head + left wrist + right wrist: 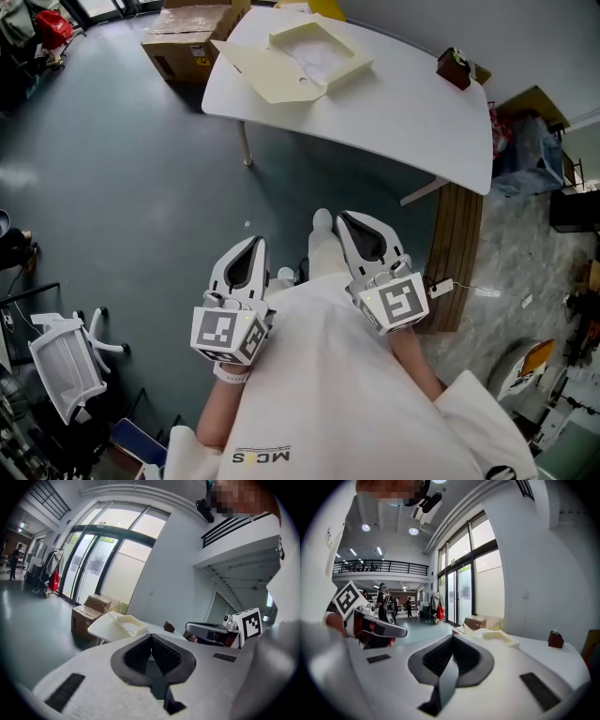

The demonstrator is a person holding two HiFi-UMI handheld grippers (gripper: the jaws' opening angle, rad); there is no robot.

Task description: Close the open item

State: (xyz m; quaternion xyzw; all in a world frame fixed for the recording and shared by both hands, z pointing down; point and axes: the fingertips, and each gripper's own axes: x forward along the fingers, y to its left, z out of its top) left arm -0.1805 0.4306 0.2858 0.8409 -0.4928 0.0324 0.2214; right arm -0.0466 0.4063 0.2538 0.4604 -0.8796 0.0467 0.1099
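An open cream cardboard box [302, 54] lies on the white table [403, 117], its lid flap spread toward the left. It also shows far off as the box [127, 622] in the left gripper view and the box [499, 637] in the right gripper view. My left gripper [253, 244] and right gripper [345, 218] hang close to my body over the floor, well short of the table. Both are shut with nothing between their jaws. The left gripper [151, 635] and the right gripper [452, 637] point toward the table.
A small brown item [457, 67] sits at the table's far right. A brown carton [192, 33] stands on the floor beyond the table's left end. A white chair [66, 361] is at my lower left, a wooden panel [459, 244] to my right.
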